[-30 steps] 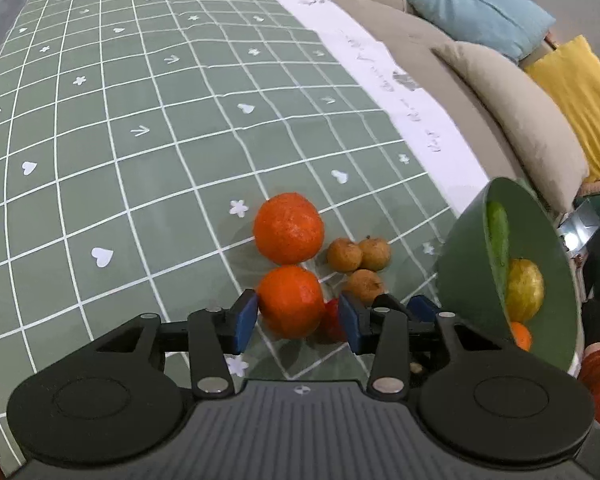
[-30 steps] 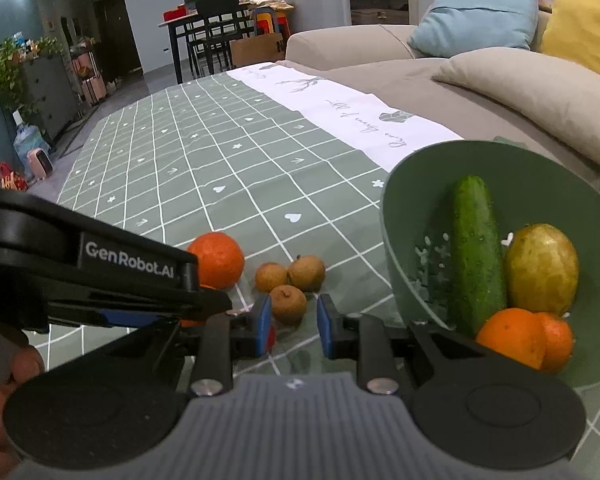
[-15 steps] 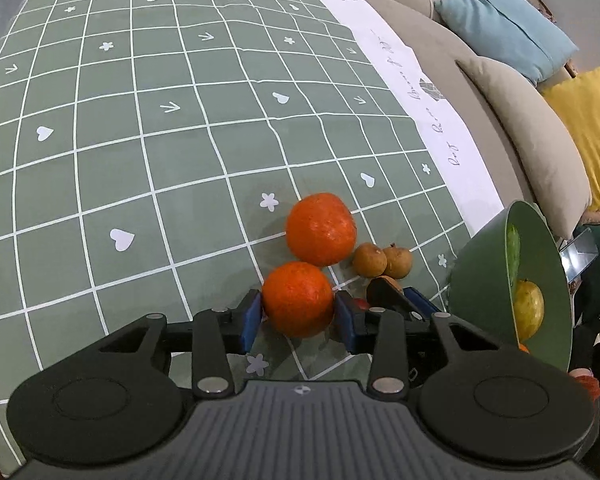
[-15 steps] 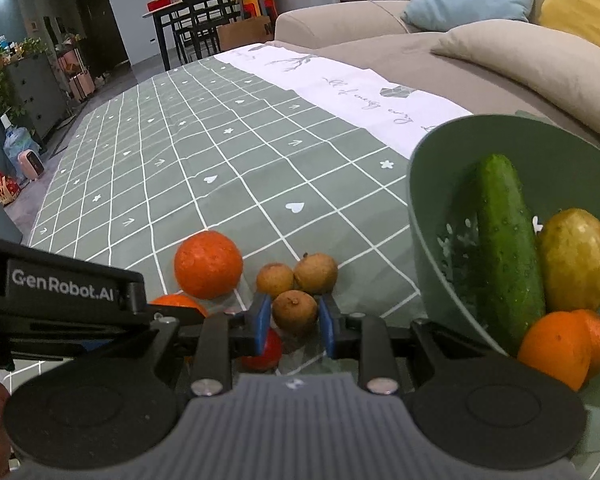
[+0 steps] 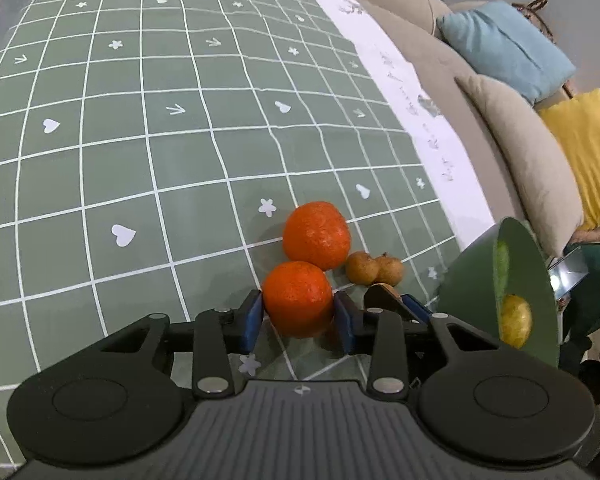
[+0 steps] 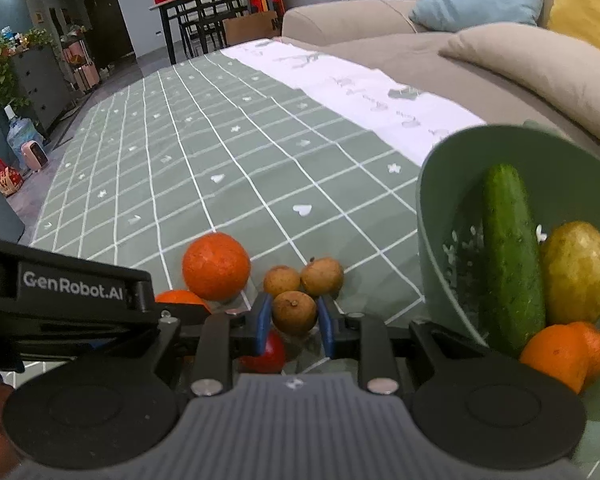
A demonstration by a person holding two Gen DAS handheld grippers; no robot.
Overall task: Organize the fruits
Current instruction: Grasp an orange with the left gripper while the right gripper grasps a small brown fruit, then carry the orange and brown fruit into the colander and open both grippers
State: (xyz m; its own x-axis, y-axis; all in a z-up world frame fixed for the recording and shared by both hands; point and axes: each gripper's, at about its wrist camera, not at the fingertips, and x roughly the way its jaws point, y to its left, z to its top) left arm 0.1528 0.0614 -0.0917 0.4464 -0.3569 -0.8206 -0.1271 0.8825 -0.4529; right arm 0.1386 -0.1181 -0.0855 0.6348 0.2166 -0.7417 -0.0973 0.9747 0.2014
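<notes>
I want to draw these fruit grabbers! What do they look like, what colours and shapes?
Both grabbers match. The left gripper and right gripper are black, each with two big round discs, silver screws, a ribbed dark grey body and blue pads on the fingertips. White letters on the left one's side spell GenRobot.AI.

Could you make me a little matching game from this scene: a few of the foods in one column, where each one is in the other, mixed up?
Things:
1. cucumber
2. near orange
3. near longan
4. cherry tomato

Places:
A. between the right gripper's blue pads
B. on the cloth below the right gripper
C. leaning inside the green bowl
D. between the left gripper's blue pads

Pairs: 1-C, 2-D, 3-A, 4-B
</notes>
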